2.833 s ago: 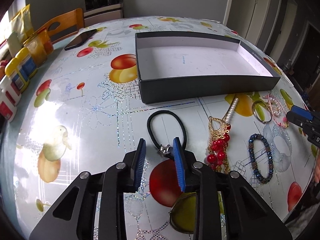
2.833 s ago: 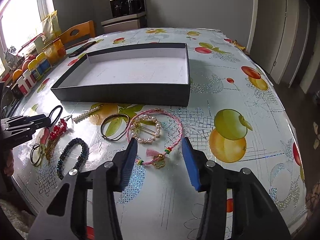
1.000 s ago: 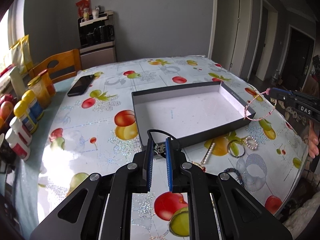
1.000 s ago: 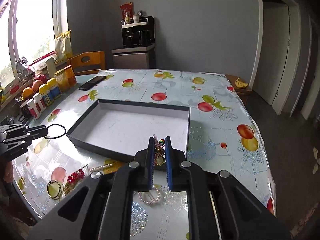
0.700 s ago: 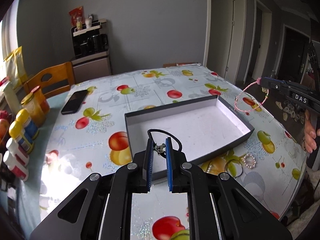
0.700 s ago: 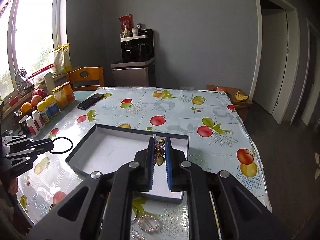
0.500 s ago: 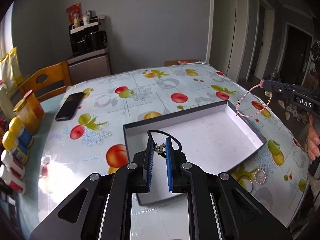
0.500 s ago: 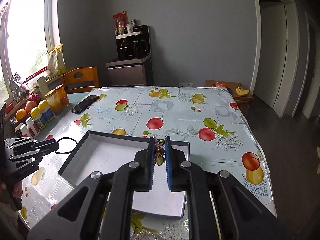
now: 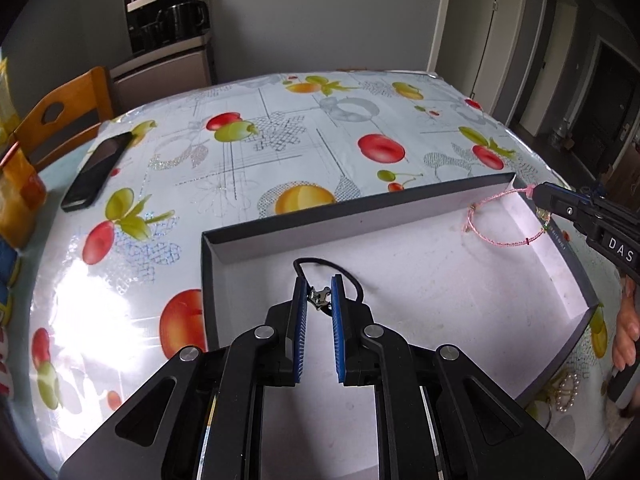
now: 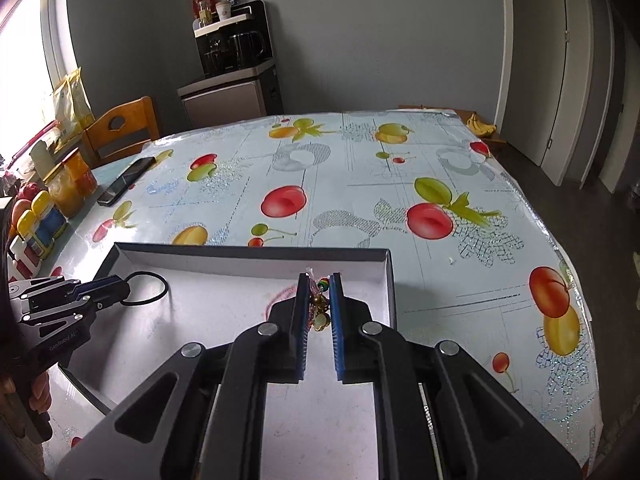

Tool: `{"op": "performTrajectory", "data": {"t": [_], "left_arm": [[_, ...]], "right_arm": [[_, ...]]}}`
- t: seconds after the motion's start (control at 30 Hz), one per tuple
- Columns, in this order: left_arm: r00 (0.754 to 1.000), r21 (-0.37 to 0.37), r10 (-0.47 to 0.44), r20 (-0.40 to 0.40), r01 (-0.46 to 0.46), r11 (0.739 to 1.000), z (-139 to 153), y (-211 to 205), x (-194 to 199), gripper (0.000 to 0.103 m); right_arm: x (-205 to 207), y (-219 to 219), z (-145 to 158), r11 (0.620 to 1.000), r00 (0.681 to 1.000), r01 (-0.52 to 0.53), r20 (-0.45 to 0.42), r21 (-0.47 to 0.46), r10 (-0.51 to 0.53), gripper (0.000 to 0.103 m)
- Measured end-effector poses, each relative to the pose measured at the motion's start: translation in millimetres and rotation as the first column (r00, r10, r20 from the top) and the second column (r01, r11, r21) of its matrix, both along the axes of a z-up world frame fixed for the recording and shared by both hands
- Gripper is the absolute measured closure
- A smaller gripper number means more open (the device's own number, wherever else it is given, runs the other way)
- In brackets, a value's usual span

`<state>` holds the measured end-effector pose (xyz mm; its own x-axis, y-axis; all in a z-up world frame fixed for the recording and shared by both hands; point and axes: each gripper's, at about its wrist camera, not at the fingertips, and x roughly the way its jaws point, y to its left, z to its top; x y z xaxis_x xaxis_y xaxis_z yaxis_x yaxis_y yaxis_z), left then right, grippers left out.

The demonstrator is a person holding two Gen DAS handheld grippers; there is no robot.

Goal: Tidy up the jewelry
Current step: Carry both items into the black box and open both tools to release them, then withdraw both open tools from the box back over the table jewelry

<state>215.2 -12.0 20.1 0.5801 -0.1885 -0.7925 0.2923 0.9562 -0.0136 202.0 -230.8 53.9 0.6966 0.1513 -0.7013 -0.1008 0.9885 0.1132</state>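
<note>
A shallow black box point(image 9: 344, 210) with a white floor sits on the fruit-print table; both grippers hang over it. My left gripper point(image 9: 319, 285) is shut on the metal charm of a black hair tie point(image 9: 332, 266), whose loop point(image 10: 150, 288) dangles over the box's left half. My right gripper point(image 10: 319, 280) is shut on the beaded charm of a pink cord bracelet point(image 10: 320, 300). That bracelet's loop point(image 9: 498, 222) hangs near the box's far right corner. In the left wrist view the right gripper point(image 9: 538, 196) enters from the right edge; in the right wrist view the left gripper point(image 10: 124, 289) enters from the left.
A pearl hair clip point(image 9: 566, 394) lies on the table by the box's near right corner. A black phone point(image 9: 98, 168) lies at the far left, beside jars point(image 10: 70, 188) and bottles point(image 10: 40, 220). A wooden chair point(image 10: 120, 132) stands behind the table, and a person's hand point(image 9: 626, 344) shows at the right.
Both grippers have moved forward and down over the box, each carrying its piece. The box now fills the lower part of both views, and the jewelry left on the table has mostly slid out of sight.
</note>
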Motion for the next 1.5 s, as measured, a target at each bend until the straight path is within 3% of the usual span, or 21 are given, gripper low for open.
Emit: {"op": "performTrajectory", "data": {"t": [0.37,0.5,0.63,0.7,0.77,0.83,0.97,1.0,1.07,1.13,1.37,1.5], "left_arm": [[0.999,0.045,-0.012,-0.052,0.014,0.999,-23,-6,3,0.09],[0.998,0.029,-0.008,-0.055,0.01,1.0,-22,-5,2,0.083],[0.999,0.03,-0.01,-0.047,0.011,0.999,-22,-5,0,0.083],[0.999,0.017,-0.009,-0.047,0.01,1.0,-20,-5,-3,0.079],[0.999,-0.001,-0.007,-0.035,0.007,1.0,-16,-3,-7,0.062],[1.0,-0.017,-0.01,-0.013,0.01,1.0,-11,-2,-12,0.053],[1.0,-0.034,-0.002,0.014,0.002,0.999,0,3,-23,0.052],[1.0,-0.034,0.005,0.028,-0.004,0.999,3,5,-26,0.05],[0.998,-0.034,0.017,0.057,-0.015,0.999,10,7,-32,0.036],[0.996,-0.037,0.023,0.088,-0.02,0.999,19,9,-37,0.028],[0.989,-0.085,0.045,0.142,-0.033,0.996,42,21,-55,0.018],[0.982,-0.095,0.052,0.182,-0.035,0.995,46,30,-74,0.014]], "right_arm": [[3,9,-29,0.998,0.996,-0.004,-0.085,-0.067,-0.001,0.093],[3,10,-34,0.998,0.994,-0.017,-0.108,-0.063,0.01,0.091],[-1,12,-31,0.998,0.996,-0.025,-0.093,-0.064,0.019,0.072],[-3,13,-29,0.998,0.996,-0.028,-0.089,-0.057,0.023,0.07],[-5,12,-27,0.998,0.996,-0.03,-0.087,-0.047,0.026,0.066],[-9,11,-22,0.999,0.997,-0.032,-0.074,-0.03,0.029,0.059],[-21,5,-7,1.0,0.999,-0.03,-0.039,-0.001,0.03,0.051],[-24,3,-4,1.0,0.999,-0.026,-0.029,0.003,0.026,0.045],[-31,0,4,1.0,1.0,-0.018,-0.008,0.012,0.018,0.031],[-38,-3,12,0.999,1.0,-0.015,0.014,0.028,0.015,0.02],[-60,-2,30,1.0,0.997,0.001,0.079,-0.006,-0.001,0.005],[-73,-4,33,1.0,0.994,0.02,0.104,-0.014,-0.019,0.005]]}}
